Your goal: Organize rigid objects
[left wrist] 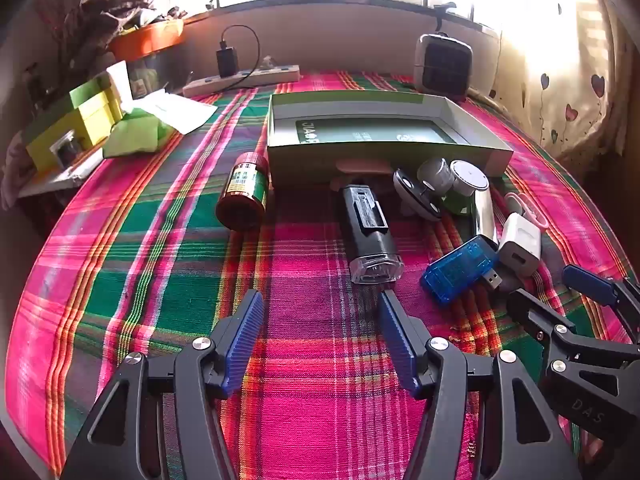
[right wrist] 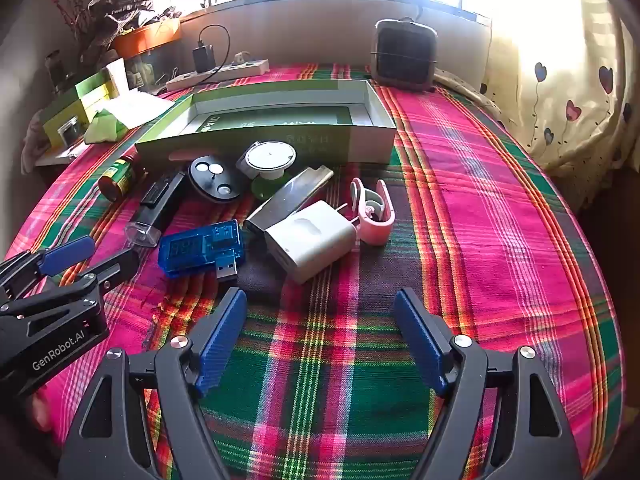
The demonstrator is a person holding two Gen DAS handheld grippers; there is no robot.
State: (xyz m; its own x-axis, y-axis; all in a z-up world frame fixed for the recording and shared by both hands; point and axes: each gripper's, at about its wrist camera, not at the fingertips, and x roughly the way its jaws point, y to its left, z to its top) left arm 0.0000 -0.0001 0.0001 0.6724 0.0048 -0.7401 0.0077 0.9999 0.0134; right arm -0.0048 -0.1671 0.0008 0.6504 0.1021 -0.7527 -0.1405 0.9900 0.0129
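Observation:
An open green box (left wrist: 384,152) (right wrist: 280,140) lies on the plaid cloth. In front of it lie a brown bottle (left wrist: 243,192) (right wrist: 118,178), a black torch (left wrist: 370,228) (right wrist: 154,210), a blue USB meter (left wrist: 460,270) (right wrist: 200,248), a white charger (left wrist: 520,250) (right wrist: 312,240), a silver case (right wrist: 288,196), a pink clip (right wrist: 374,212), a black disc (right wrist: 216,178) and a white round cap (right wrist: 270,158). My left gripper (left wrist: 320,304) is open and empty, just short of the torch. My right gripper (right wrist: 320,300) is open and empty, just short of the charger.
A small heater (left wrist: 442,64) (right wrist: 404,54) and a power strip (left wrist: 240,78) (right wrist: 218,70) stand behind the box. Yellow-green boxes and papers (left wrist: 92,120) sit at the far left. A curtain (right wrist: 560,80) hangs on the right. Each gripper shows in the other's view.

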